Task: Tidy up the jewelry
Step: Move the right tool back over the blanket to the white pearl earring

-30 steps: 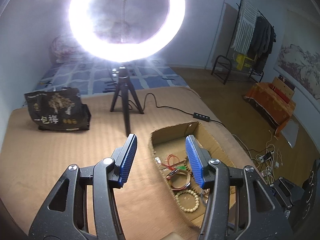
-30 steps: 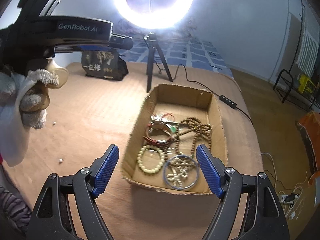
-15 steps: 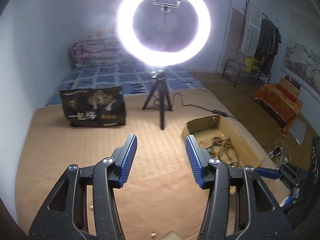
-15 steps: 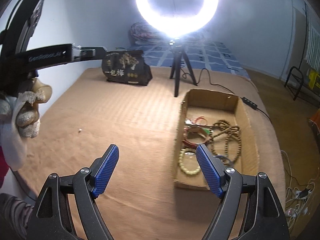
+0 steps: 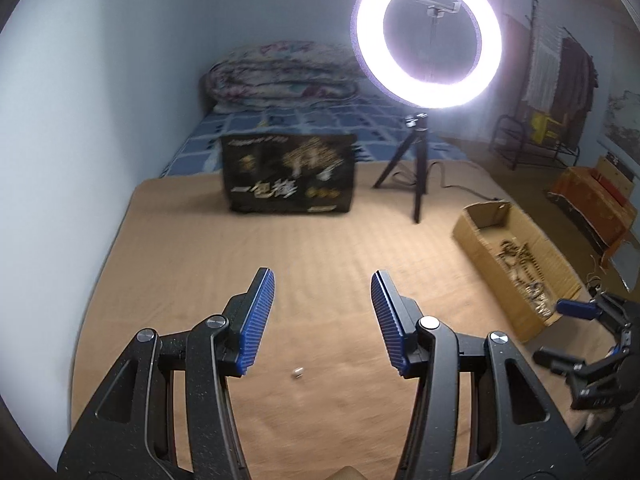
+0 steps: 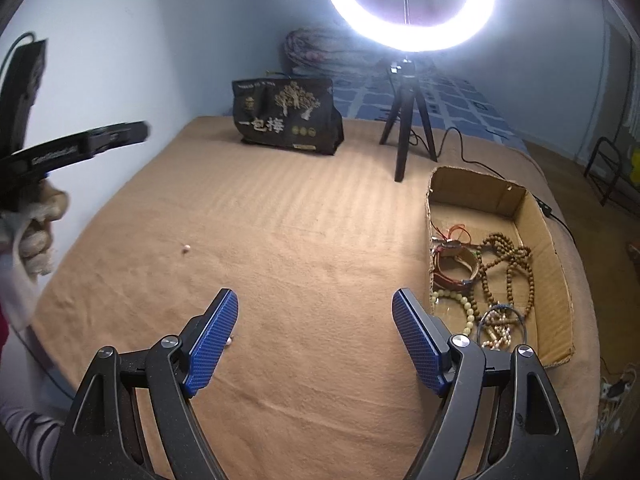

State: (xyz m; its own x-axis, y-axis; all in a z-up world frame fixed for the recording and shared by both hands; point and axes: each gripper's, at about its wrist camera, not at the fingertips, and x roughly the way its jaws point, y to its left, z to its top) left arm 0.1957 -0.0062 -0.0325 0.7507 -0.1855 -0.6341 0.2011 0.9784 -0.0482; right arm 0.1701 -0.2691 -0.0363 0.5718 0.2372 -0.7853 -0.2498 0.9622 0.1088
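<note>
A shallow cardboard box point(image 6: 558, 256) sits on the tan bed cover at the right and holds several pieces of jewelry: brown bead strands point(image 6: 508, 256), a pale bead bracelet point(image 6: 466, 306), a leather band point(image 6: 456, 266) and a blue-rimmed ring point(image 6: 502, 322). The box also shows in the left wrist view point(image 5: 480, 254). A small loose bead point(image 5: 297, 372) lies on the cover just below my open, empty left gripper point(image 5: 323, 312). Another bead point(image 6: 186, 248) lies at the left. My right gripper point(image 6: 315, 336) is open and empty, left of the box.
A lit ring light on a black tripod point(image 6: 406, 140) stands behind the box, its cable point(image 6: 468, 148) running right. A black printed bag point(image 6: 288, 122) stands at the back. The wall is on the left. The right gripper shows at the right edge of the left wrist view point(image 5: 576, 332).
Both grippers have swung left, away from above the box. The box now sits at the right of each view, and the loose beads on the cover have come into sight.
</note>
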